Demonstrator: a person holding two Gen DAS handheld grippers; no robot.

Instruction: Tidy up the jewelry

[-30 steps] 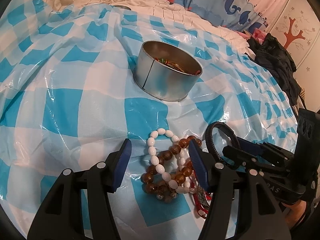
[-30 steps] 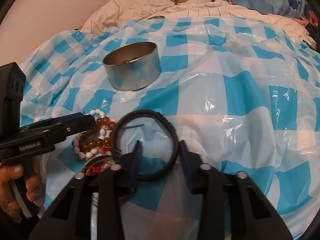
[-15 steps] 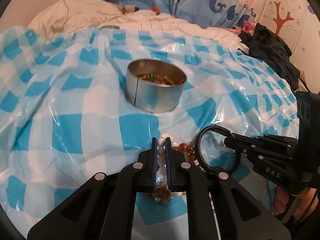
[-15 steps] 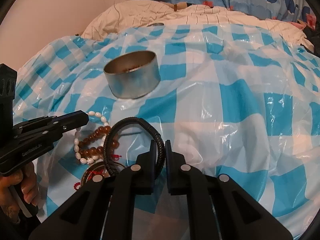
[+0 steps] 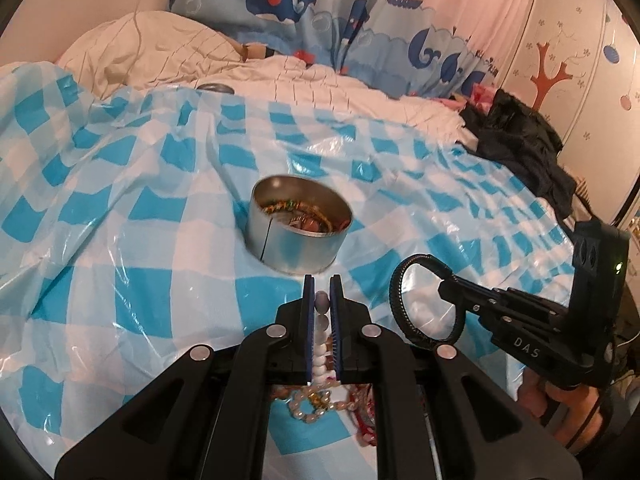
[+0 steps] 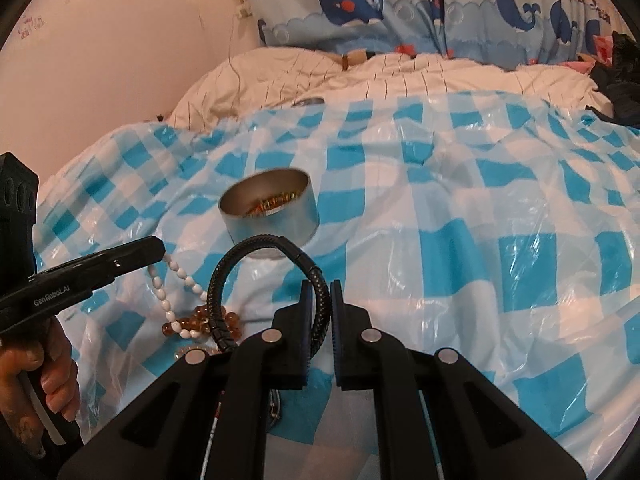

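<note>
My left gripper [image 5: 321,286] is shut on a white bead bracelet [image 5: 322,334], whose strand hangs down between the pads over the checked sheet. My right gripper [image 6: 321,292] is shut on a black braided bracelet [image 6: 256,276], held up as a loop. The same black bracelet [image 5: 400,300] shows at the right of the left wrist view. A round metal tin [image 5: 300,236] with jewelry inside stands beyond both grippers; it is the tin [image 6: 272,216] seen in the right wrist view. Amber beads [image 6: 200,322] and red jewelry [image 5: 366,420] lie on the sheet below.
A blue and white checked plastic sheet [image 6: 480,220] covers the bed. White bedding [image 5: 160,52] and a whale-print curtain [image 6: 400,4] lie behind. Dark clothing [image 5: 516,144] is piled at the far right. A hand [image 6: 36,376] holds the left gripper's handle.
Both grippers closed, the left on the white beads and the right on the black bracelet, then rose from the sheet with them. The tin now sits lower in both views.
</note>
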